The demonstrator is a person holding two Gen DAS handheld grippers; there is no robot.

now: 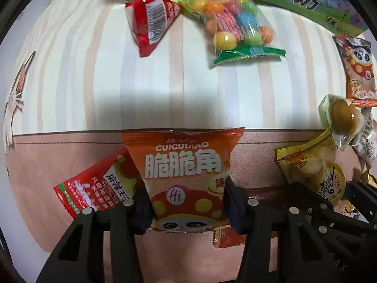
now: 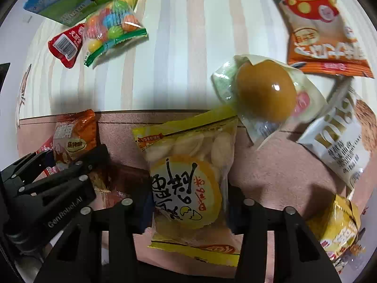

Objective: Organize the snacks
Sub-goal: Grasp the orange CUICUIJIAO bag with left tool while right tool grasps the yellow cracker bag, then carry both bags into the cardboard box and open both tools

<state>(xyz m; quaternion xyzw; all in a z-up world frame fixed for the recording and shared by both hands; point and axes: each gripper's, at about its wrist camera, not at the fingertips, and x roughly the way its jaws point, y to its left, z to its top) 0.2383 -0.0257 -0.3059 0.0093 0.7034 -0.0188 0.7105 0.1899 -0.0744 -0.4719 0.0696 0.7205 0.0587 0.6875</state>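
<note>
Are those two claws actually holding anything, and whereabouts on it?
Yes. The left gripper pinches the orange panda snack bag by its lower sides; the right gripper pinches the yellow egg-cake bag likewise.

The candy-ball bag [image 1: 238,26] lies far, just right of the barcode packet [image 1: 150,23]; the egg pouch [image 1: 341,118] lies at right.

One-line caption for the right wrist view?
Right gripper shut on a yellow clear-window snack packet, beside a vacuum-packed brown egg.
</note>
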